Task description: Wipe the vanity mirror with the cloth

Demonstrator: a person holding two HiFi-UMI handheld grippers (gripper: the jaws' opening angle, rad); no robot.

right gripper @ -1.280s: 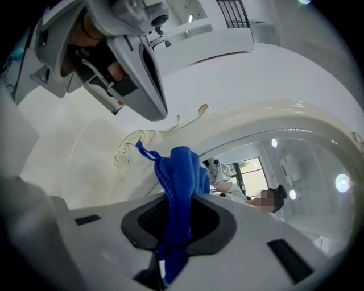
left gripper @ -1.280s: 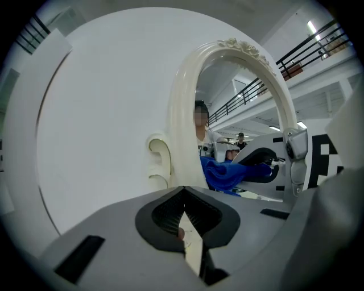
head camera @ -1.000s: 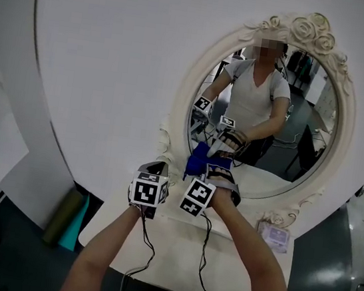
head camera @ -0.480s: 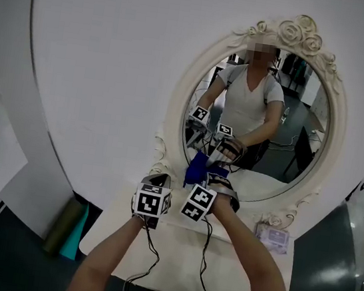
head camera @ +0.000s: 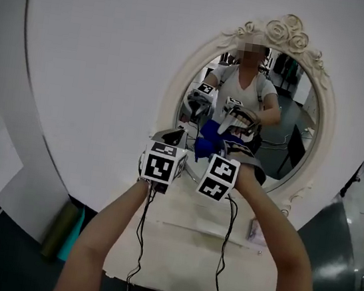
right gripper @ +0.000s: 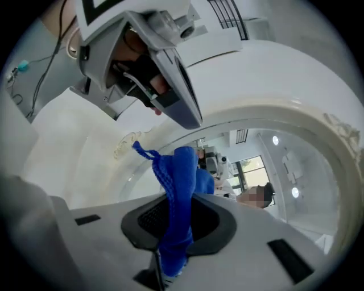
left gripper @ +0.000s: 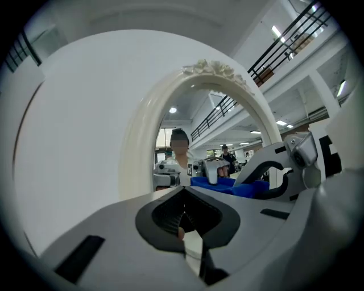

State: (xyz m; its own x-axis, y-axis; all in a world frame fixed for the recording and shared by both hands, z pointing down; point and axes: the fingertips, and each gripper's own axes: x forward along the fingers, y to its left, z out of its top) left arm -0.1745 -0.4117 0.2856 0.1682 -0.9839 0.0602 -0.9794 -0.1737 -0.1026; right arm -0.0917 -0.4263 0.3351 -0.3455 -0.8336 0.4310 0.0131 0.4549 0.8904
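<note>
Vanity mirror (head camera: 175, 100): I see an oval glass in a thick cream frame, smooth and glossy down the sides. It stands upright at the back of the counter (head camera: 181, 249), against a plain white wall (head camera: 81, 47).
Rose crest (head camera: 284, 31): carved roses and scrolls in relief top the frame.
Cloth (right gripper: 177, 187): deep blue and soft, with a knitted-looking weave and a thin corded loop sticking out at one corner. It is bunched into a thick fold.
Cloth position: in the head view it sits at the lower left of the glass and meets its own blue reflection there, so I read it as lying against the mirror.
Right tool (right gripper: 173, 227): clenched on the cloth. The jaws are nearly together, with the fold squeezed between the dark ribbed pads and the rest standing up past the tips.
Left tool (left gripper: 183, 219): jaws closed on each other with nothing between the dark ribbed pads. It is held just beside the right tool, its tip in front of the lower-left frame. I cannot tell whether it touches the frame.
Tool bodies: matte grey shells. Each carries a white marker cube (head camera: 161, 165) printed with black squares.
Counter surface: white, flat and matte. Thin black cables (head camera: 145, 230) trail across it from the wrists.
Reflection: the glass repeats both tools, the blue cloth and a person in a pale short-sleeved top.
</note>
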